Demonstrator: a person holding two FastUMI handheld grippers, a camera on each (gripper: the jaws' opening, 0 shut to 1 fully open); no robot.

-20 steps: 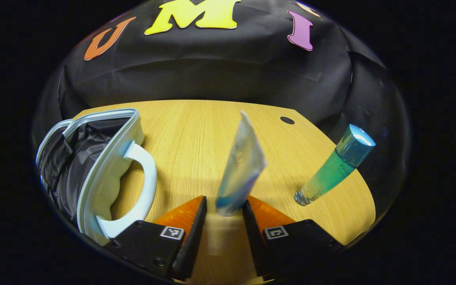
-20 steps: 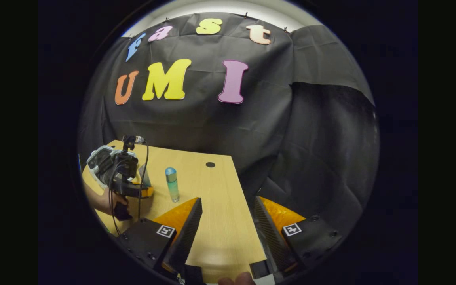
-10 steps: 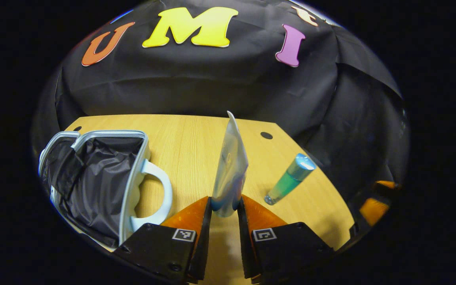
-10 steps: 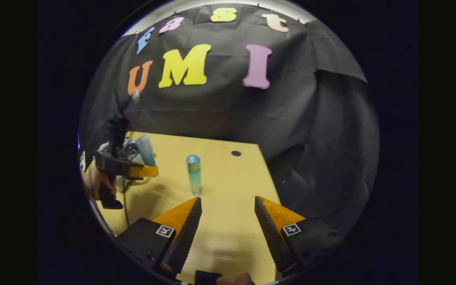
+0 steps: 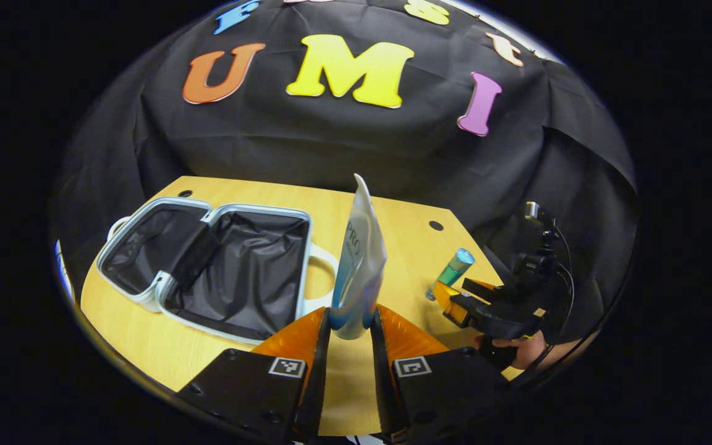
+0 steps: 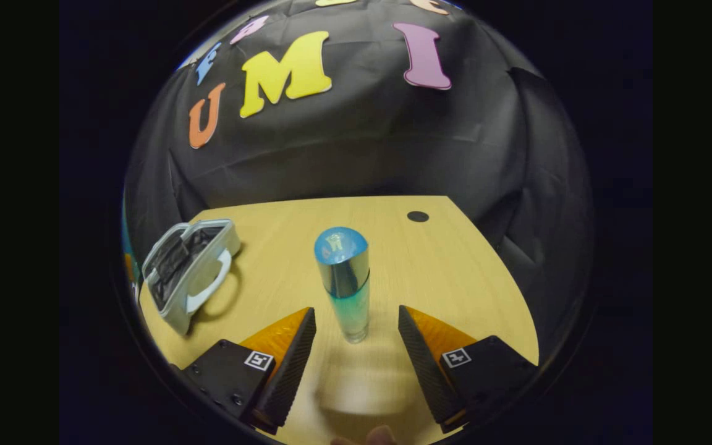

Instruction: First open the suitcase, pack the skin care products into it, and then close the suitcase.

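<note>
We judge packing under way: the left gripper (image 5: 350, 321) is clamped on a tube (image 5: 359, 259) at centre frame beside the open suitcase (image 5: 232, 266) at left, while the right gripper (image 6: 356, 327), fingers apart, flanks the bottle (image 6: 343, 278) on the bench (image 6: 455, 266), needing closure.

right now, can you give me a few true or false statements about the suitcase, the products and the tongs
1. The suitcase lies open on the table. True.
2. The left tongs are empty. False: they are shut on the tube.
3. The bottle lies inside the suitcase. False: it stands upright on the table.
4. The right tongs are open, one finger on each side of the bottle. True.
</note>
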